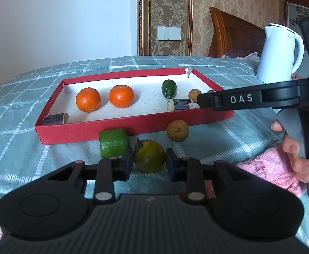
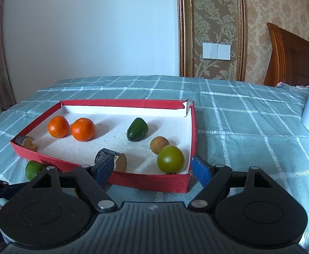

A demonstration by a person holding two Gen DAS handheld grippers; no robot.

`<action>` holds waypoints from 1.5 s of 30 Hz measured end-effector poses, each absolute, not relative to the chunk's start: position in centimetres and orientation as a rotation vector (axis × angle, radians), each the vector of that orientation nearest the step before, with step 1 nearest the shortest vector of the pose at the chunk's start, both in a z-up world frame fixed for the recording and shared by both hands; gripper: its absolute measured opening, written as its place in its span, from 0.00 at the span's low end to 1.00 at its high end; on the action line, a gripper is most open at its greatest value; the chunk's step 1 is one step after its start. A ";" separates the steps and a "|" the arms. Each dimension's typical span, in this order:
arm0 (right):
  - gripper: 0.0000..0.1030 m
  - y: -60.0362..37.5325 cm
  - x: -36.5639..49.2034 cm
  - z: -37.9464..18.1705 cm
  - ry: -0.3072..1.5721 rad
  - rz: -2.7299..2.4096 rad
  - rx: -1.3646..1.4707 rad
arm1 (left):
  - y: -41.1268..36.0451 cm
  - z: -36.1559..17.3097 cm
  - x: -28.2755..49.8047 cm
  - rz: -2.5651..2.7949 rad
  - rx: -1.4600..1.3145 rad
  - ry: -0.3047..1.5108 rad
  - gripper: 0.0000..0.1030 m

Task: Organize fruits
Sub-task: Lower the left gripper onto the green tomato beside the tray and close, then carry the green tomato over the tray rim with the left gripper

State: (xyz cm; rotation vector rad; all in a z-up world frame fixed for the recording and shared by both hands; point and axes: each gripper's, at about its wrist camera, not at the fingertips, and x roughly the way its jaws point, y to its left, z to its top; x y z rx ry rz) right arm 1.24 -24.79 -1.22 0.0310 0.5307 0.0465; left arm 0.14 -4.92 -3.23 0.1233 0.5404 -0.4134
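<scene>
Grabbing comes first: my left gripper [image 1: 149, 162] squeezes the green tomato [image 1: 149, 156]; my right gripper [image 2: 154, 169] is open. Next, I lift it into the red box [image 1: 116, 128].

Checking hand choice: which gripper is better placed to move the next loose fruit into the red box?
Left. The left gripper already brackets the green tomato outside the red box; the right gripper stands open at the box's near wall, holding nothing.

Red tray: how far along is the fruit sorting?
Done: two oranges, a green tomato and other pieces sit in the red tray. In hand: left tongs grip a yellow-green tomato. Remaining: the green chunk and longan outside; right tongs open.
</scene>
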 end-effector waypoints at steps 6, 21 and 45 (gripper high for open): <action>0.78 -24.8 1.3 -1.3 0.534 0.036 0.031 | -4.2 -1.7 -0.6 -0.426 0.119 0.504 0.28; 0.80 -24.4 -0.1 -1.6 0.530 0.039 0.017 | -1.6 1.7 6.3 -0.356 0.021 0.522 0.28; 0.92 -23.6 -0.3 -3.8 0.650 0.000 -0.053 | -2.9 -1.6 11.9 -0.304 0.030 0.646 0.29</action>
